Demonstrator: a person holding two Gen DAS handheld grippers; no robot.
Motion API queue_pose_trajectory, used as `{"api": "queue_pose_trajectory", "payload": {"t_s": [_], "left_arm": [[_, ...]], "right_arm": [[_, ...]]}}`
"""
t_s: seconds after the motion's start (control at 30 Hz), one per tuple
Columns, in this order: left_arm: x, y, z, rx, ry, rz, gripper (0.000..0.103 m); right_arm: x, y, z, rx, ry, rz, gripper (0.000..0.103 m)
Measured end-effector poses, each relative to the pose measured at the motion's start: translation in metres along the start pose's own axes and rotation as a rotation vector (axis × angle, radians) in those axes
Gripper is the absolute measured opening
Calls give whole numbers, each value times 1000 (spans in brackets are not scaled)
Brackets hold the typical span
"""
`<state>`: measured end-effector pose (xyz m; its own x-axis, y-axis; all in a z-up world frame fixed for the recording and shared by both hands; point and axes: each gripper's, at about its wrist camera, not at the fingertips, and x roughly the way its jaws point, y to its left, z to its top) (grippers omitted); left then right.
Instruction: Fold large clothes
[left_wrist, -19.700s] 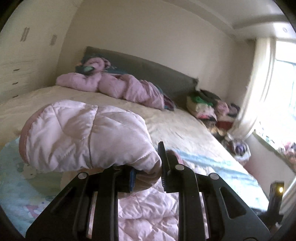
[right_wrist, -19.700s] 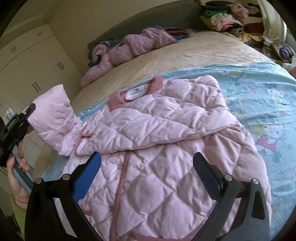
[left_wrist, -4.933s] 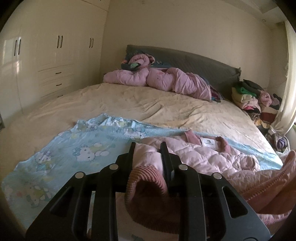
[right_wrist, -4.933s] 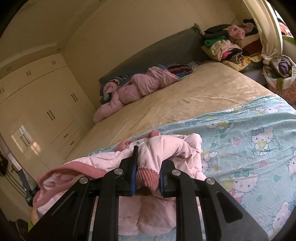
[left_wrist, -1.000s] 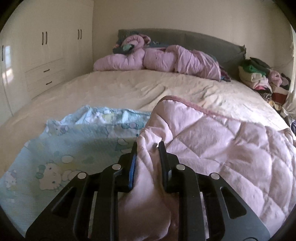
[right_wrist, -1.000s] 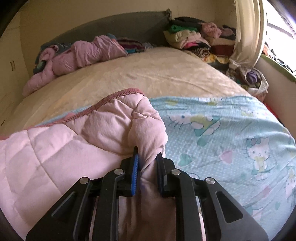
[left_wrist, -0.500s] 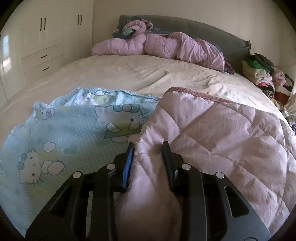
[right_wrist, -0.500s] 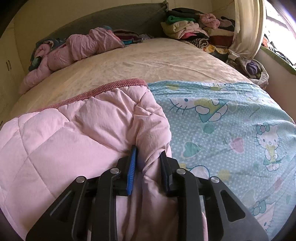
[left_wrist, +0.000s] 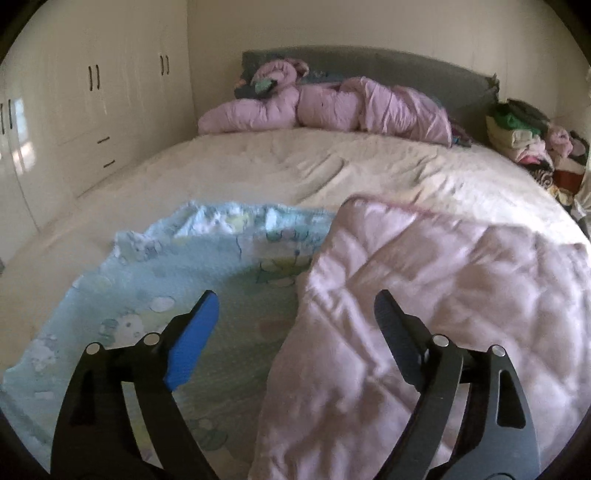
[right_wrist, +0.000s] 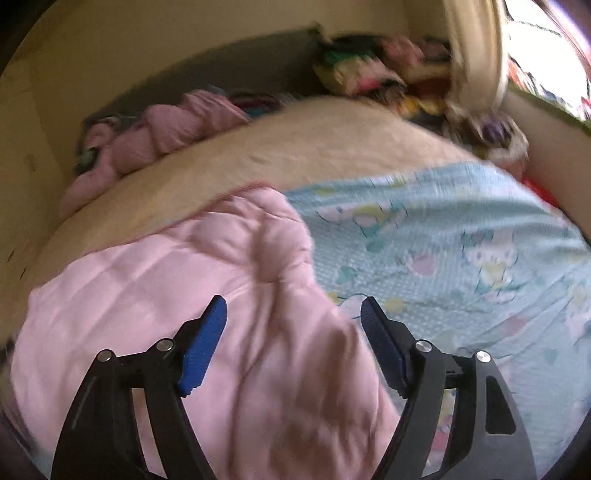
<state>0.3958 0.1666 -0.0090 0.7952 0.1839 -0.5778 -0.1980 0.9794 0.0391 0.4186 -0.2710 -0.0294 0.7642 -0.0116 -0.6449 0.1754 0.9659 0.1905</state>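
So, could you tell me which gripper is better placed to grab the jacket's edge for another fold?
Probably the right gripper: its open jaws straddle the jacket, whose side edge runs between them. The left gripper is also open, but half over the blue sheet, with the edge nearer one jaw.

pink quilted jacket, blue cartoon-print sheet
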Motion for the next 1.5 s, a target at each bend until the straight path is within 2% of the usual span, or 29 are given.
{"api": "queue_pose_trajectory", "payload": {"t_s": [0.07, 0.13, 0.3, 0.37, 0.43, 0.5, 0.57, 0.67, 0.77, 1.0, 1.2, 1.43, 1.5], "left_arm": [[-16, -6, 6, 2, -18, -8, 87], [-35, -18, 10, -6, -26, -62, 88], [-59, -56, -2, -39, 5, -214, 88], [-62, -78, -13, -3, 24, -258, 88], [-58, -93, -22, 36, 50, -249, 88], [-50, -103, -33, 46, 86, -261, 88], [-35, -110, -43, 60, 134, -243, 88], [-20, -118, -54, 86, 126, -207, 91], [-11, -120, -60, 78, 126, -201, 92], [0, -115, -67, 63, 129, -227, 92], [-18, -105, -61, 38, 125, -253, 92], [-46, -81, -52, -6, 84, -227, 93], [-54, -67, -51, -25, 76, -205, 93]], "right_arm": [[-23, 16, -6, -77, -28, 76, 85], [-39, 34, -13, -150, -40, 132, 85], [-52, 81, -37, -282, 23, 251, 85], [-44, 92, -41, -292, 75, 278, 85], [-36, 99, -46, -301, 108, 280, 85], [-27, 107, -53, -325, 148, 249, 86], [-18, 111, -58, -345, 181, 228, 89], [-3, 118, -65, -361, 231, 212, 90], [6, 117, -67, -351, 246, 214, 91], [12, 116, -78, -352, 221, 212, 93], [-1, 107, -69, -331, 223, 256, 93], [-47, 57, -54, -220, 131, 244, 93], [-55, 43, -52, -195, 117, 233, 97]]}}
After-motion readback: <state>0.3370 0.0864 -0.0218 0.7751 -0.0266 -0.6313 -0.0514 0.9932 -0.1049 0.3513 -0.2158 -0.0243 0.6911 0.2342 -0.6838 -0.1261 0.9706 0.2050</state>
